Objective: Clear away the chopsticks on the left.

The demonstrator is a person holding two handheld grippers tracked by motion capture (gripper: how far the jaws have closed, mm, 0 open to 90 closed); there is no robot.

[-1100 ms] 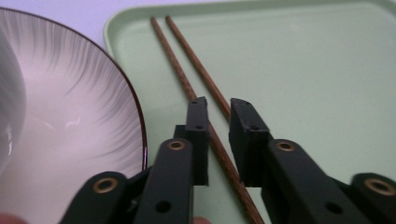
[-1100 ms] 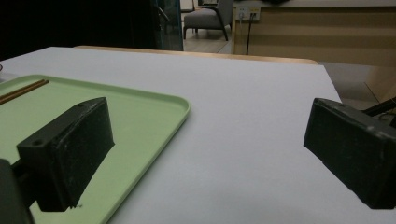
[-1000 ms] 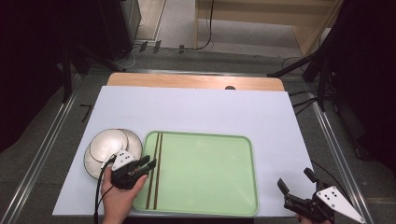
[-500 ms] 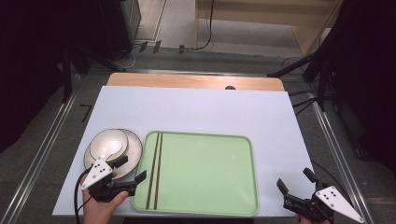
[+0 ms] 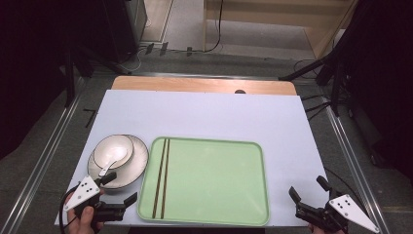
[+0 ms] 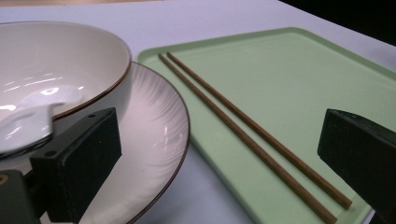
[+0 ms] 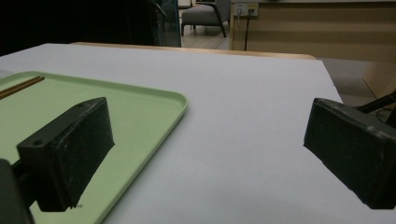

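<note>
Both my claws rest released and empty at the near edge, the left claw point(image 5: 117, 191) by the bowl point(image 5: 113, 152) on its plate point(image 5: 140, 163), the right claw point(image 5: 309, 195) beside the tray point(image 5: 214, 185) holding the chopsticks point(image 5: 162, 178), probably awaiting a start.

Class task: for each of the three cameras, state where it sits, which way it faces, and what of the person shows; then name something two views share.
High view: above the near table edge, looking forward and down; left gripper, right gripper.
Left gripper view: rides that gripper, faces bowl, chopsticks; own jaws.
Right gripper view: low, faces tray; own jaws.
Shared: tray, chopsticks.
</note>
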